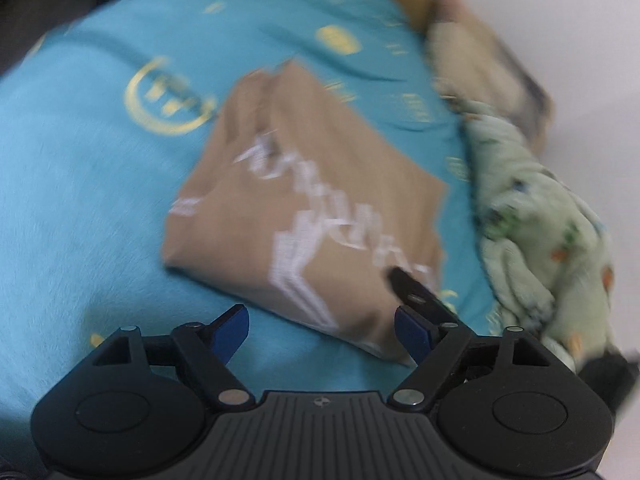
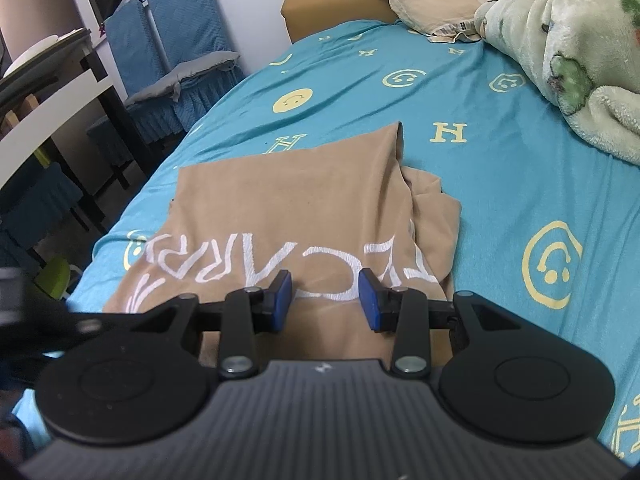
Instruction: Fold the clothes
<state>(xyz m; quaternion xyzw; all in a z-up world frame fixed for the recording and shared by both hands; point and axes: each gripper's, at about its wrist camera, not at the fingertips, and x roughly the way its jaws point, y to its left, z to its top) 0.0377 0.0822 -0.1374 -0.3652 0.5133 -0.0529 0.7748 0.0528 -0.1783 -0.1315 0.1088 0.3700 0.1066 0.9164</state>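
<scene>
The tan shirt (image 2: 288, 216) lies just ahead of the right gripper (image 2: 325, 300), jaws half-open, empty; the left gripper (image 1: 322, 334) stands wide, empty.

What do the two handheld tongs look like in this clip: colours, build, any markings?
Both match. The left tongs and right tongs have a ribbed dark grey body with a small round emblem at its front edge, flanked by two black round discs. Black linkage bars joined by silver rivets carry the fingers, which end in blue pads. No cables, sleeves or hands show.
</scene>
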